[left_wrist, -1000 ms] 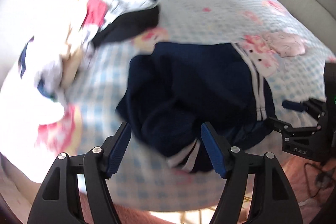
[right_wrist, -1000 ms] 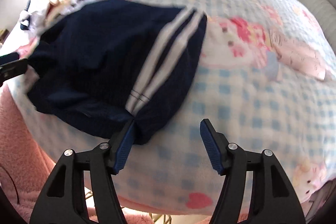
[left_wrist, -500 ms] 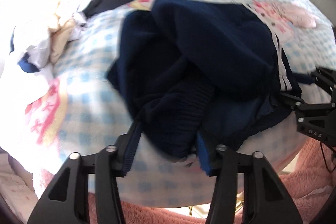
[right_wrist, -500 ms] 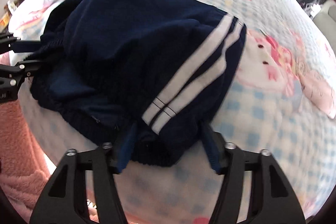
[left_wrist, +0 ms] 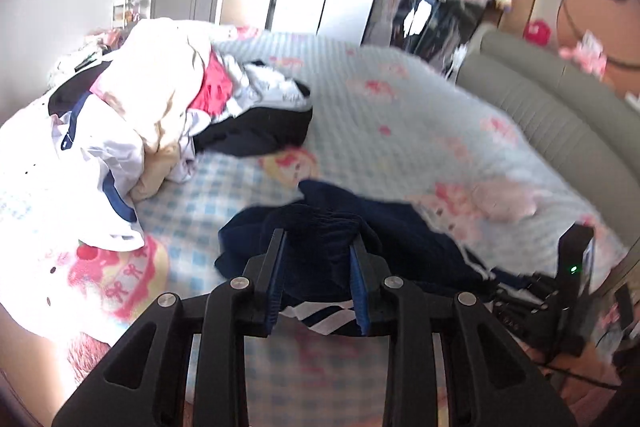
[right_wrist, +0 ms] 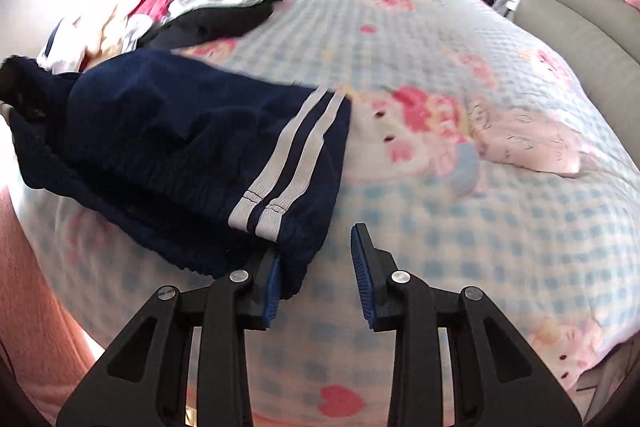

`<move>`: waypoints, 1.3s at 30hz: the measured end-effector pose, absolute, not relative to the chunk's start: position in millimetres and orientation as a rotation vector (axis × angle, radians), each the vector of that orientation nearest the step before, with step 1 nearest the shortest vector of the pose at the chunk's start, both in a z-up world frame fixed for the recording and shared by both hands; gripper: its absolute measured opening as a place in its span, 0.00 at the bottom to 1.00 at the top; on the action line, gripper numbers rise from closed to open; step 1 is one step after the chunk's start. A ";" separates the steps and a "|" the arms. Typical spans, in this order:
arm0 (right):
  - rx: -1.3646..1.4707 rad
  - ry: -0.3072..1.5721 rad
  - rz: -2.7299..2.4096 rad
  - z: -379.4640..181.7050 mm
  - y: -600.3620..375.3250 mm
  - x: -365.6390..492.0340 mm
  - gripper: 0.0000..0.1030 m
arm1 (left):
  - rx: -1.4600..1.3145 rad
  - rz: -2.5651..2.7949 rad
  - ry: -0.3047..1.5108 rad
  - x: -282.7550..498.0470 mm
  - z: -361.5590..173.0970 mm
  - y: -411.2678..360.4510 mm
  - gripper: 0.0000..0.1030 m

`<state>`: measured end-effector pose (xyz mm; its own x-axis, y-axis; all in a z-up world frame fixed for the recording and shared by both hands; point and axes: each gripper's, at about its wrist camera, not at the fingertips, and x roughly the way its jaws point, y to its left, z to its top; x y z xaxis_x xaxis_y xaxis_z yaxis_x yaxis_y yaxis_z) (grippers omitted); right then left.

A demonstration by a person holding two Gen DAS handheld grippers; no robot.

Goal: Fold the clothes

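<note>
Now lifted off the bed [left_wrist: 400,115] at its left end: navy garment [left_wrist: 320,247], flat and bunched on the checked cover half a second back, bunched waistband up between the left hand-held gripper [left_wrist: 318,283], clamped narrow on the cloth. Left of it, heaped laundry pile [left_wrist: 152,115], waiting. Further right, white-striped side [right_wrist: 288,163] of the garment draped on the cover, only its hem beside the right hand-held gripper [right_wrist: 316,281]: parted wide, holding nothing, released since half a second ago. Likely a shake-out or repositioning before a fold. Left tool raised and level, right tool low, pointing across the bed.
</note>
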<state>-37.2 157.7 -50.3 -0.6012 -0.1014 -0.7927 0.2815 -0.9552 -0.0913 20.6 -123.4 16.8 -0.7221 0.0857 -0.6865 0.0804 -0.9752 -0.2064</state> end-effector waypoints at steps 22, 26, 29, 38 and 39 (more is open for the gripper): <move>1.435 0.282 -2.423 -82.0 157.9 -68.0 0.32 | -1.508 2.645 -0.060 -97.2 -63.1 -64.8 0.20; 1.249 0.178 -2.633 -25.9 168.5 -101.8 0.16 | -1.151 2.841 -0.083 -131.0 36.3 -72.7 0.18; 0.910 0.015 -2.828 64.2 193.2 -99.1 0.16 | -0.758 2.956 -0.158 -106.9 108.6 -80.1 0.19; 1.138 -0.015 -2.783 16.6 212.7 -57.4 0.32 | -1.376 2.657 -0.263 -97.1 -40.7 -77.8 0.29; 1.284 -0.009 -2.722 -12.8 213.2 -54.8 0.32 | -1.526 2.595 -0.284 -95.6 -72.1 -79.2 0.29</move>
<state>-54.8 213.2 -12.8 -0.6288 -0.1214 -0.7680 0.1162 -0.9913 0.0615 -95.6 -79.2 -72.1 -0.4857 0.1950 -0.8521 -0.0063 -0.9756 -0.2196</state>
